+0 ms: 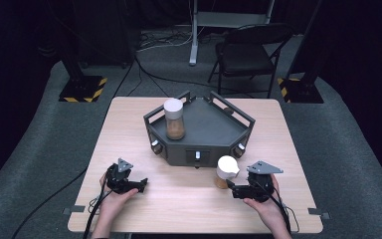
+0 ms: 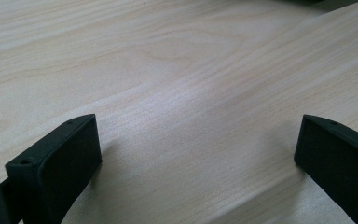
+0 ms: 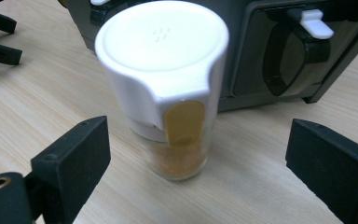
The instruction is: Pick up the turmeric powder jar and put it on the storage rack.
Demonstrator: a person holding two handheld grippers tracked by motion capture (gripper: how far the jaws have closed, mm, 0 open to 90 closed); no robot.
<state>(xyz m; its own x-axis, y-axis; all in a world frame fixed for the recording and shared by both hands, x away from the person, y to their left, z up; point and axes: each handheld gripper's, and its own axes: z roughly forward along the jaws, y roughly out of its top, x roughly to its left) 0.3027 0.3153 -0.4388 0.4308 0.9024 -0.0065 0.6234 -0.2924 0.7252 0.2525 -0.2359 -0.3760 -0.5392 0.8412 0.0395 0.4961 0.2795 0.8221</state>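
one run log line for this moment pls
right gripper: open, fingers apart from spice jar | left gripper: open over bare table | second jar: upright in tray

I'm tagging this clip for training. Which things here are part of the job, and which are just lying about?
In the job:
- right claw, open, facing the jar
- white-capped spice jar on the table
- grey rack, likely

Lying about:
- second spice jar standing in the rack
- left claw, open over bare wood
- folding chair
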